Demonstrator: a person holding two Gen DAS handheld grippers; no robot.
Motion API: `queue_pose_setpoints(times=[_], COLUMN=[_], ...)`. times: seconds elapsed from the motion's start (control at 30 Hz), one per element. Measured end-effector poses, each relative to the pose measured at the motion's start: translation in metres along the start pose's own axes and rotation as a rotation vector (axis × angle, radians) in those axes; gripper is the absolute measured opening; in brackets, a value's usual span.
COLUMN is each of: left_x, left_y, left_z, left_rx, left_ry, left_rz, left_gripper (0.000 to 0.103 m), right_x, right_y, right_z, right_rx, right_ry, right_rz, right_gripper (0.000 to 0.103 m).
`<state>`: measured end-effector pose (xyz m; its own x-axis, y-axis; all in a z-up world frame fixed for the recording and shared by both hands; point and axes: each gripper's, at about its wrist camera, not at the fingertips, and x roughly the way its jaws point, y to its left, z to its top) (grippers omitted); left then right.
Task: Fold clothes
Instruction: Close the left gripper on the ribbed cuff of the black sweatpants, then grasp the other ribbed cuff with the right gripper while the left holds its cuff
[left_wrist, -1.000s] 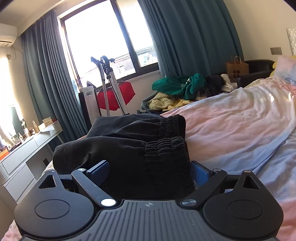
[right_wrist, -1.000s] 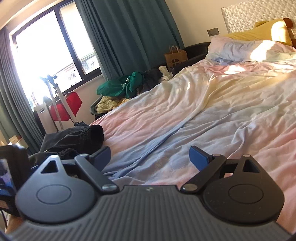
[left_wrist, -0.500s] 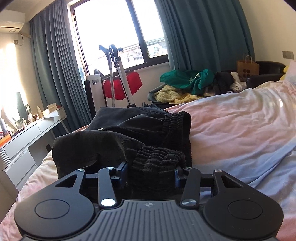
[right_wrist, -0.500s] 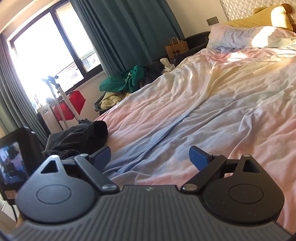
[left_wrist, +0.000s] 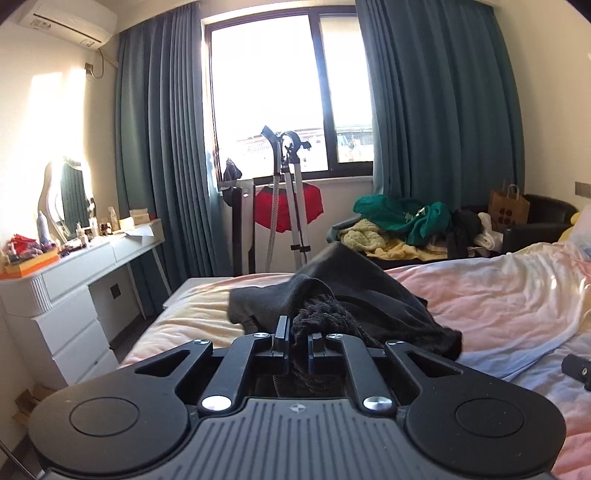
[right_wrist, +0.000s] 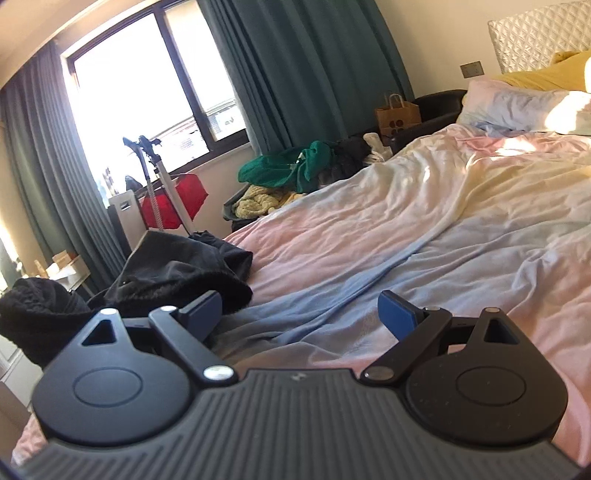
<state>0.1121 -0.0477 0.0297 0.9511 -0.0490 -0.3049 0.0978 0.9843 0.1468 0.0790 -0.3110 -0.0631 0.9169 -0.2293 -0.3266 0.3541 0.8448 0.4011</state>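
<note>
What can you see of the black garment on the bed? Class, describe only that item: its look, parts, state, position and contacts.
The black garment is dark, matte, soft-looking fabric with a gathered, ribbed band. The left gripper is shut on that band, lifting part of the cloth into a peak while the rest trails crumpled onto the pastel bedsheet near the bed's foot. In the right wrist view it lies as a rumpled heap just beyond the open right gripper, which does not touch it.

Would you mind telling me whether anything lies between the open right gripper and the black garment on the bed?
Nothing visible does. The right gripper hangs open over bare bedsheet, and the black garment lies just to its left, with the left gripper already shut on its ribbed edge.
</note>
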Motion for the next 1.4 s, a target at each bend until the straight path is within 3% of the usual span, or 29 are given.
queue_pose_setpoints(times=[0.2,0.37,0.47,0.57,0.63,0.67,0.7,0.87,1.07,1.17,1.23,1.3,1.4], left_x=[-0.022,-0.001,0.011,0.015,0.018,0.019,0.022,0.034,0.042,0.045,0.047,0.046,0.044], left_y=[0.095,0.156,0.188,0.205,0.211,0.213,0.214,0.206,0.201,0.199,0.198,0.196,0.192], left_z=[-0.020,-0.064,-0.081,-0.094,-0.098,-0.100,-0.101,-0.102,-0.104,-0.105,-0.105,-0.106,-0.105], left_rx=[-0.093,-0.197,-0.296,-0.330,-0.354,-0.364,-0.368,-0.370,-0.362,-0.354,-0.350,-0.330,-0.312], left_ry=[0.049,0.132,0.172,0.193,0.204,0.212,0.221,0.253,0.278,0.282,0.286,0.286,0.278], left_rz=[0.064,0.131,0.126,0.130,0.122,0.121,0.121,0.123,0.133,0.138,0.141,0.143,0.135], left_gripper=[0.009,0.009,0.009,0.009,0.009,0.009,0.009,0.010,0.010,0.010,0.010,0.010,0.010], right_x=[-0.027,-0.013,0.007,0.029,0.046,0.052,0.059,0.085,0.084,0.087,0.095,0.100,0.094], right_y=[0.018,0.040,0.056,0.073,0.084,0.090,0.097,0.115,0.116,0.119,0.118,0.116,0.119], right_z=[0.004,-0.012,-0.030,-0.049,-0.059,-0.064,-0.069,-0.091,-0.088,-0.092,-0.093,-0.094,-0.093], right_rx=[-0.032,-0.102,-0.165,-0.220,-0.249,-0.280,-0.322,-0.461,-0.427,-0.432,-0.417,-0.398,-0.420], right_ry=[0.031,0.185,0.269,0.332,0.367,0.375,0.379,0.380,0.174,0.168,0.213,0.243,0.220], right_rz=[0.127,0.218,0.247,0.254,0.254,0.235,0.218,0.184,0.207,0.210,0.224,0.232,0.220], right_gripper=[0.093,0.093,0.093,0.092,0.090,0.076,0.071,0.071,0.068,0.068,0.062,0.044,0.034])
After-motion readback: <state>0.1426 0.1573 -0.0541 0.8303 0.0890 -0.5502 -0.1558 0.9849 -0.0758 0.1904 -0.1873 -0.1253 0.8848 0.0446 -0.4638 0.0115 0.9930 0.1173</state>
